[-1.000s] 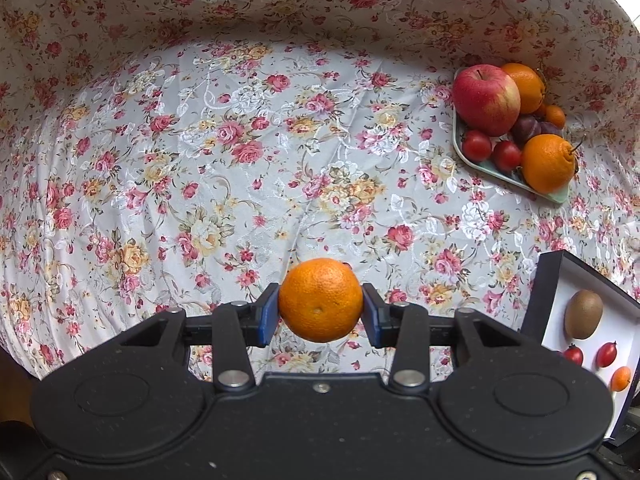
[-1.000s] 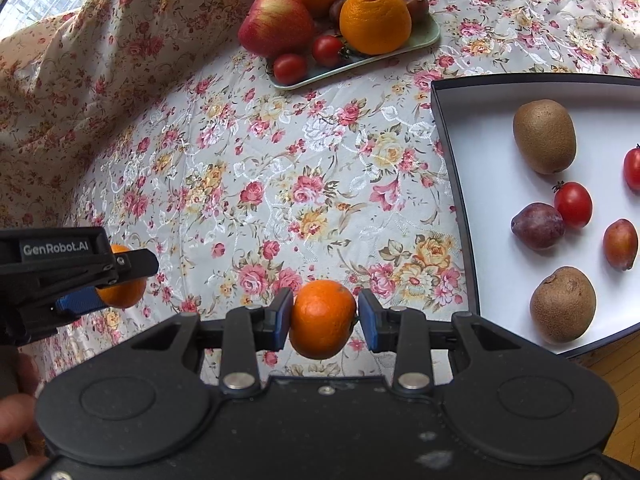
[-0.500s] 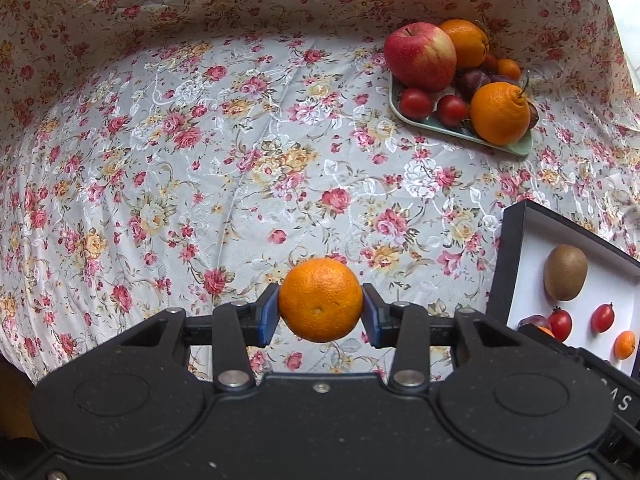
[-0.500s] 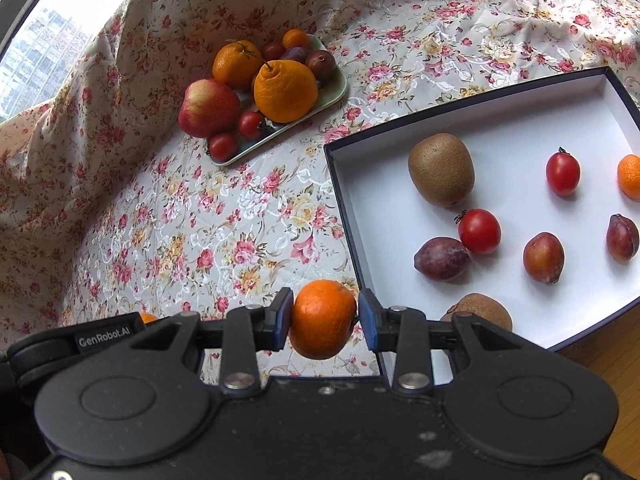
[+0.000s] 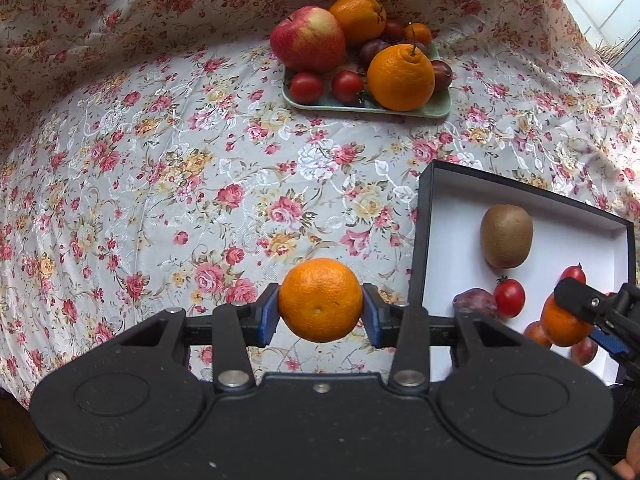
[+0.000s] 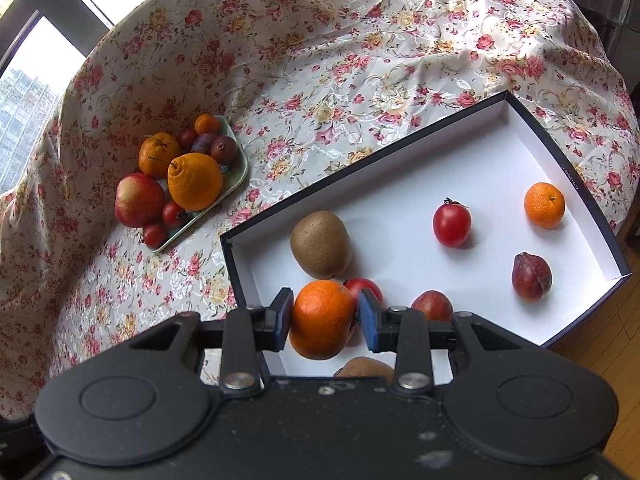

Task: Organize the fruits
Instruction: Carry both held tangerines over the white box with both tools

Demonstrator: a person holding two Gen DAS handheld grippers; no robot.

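From where I sit, the flowered cloth [image 5: 208,184] over the worktop has slid left in both views since a second ago, so I read both hands as having travelled toward the box. The black box [image 6: 592,216] with its white floor is the big change: a second back only its corner showed at the right edge of my left view, now its near-left corner sits just right of my left fingers, and in the right view it fills the middle and right. The green tray [image 5: 436,108] of spare fruit, apple [image 5: 308,38] and large oranges included, has moved from the far right of the left view to top centre, and in the right view from top centre to the left side.

My left gripper [image 5: 320,316] pinches a mandarin [image 5: 320,300] as before, over cloth, just outside the box wall. My right gripper [image 6: 325,318] likewise grips its own small orange [image 6: 322,318], which hung over cloth a second ago and now hangs over the box floor, near the kiwi [image 6: 320,244] and a cherry tomato [image 6: 366,286]. In the left view, that right gripper has newly entered at the right edge.
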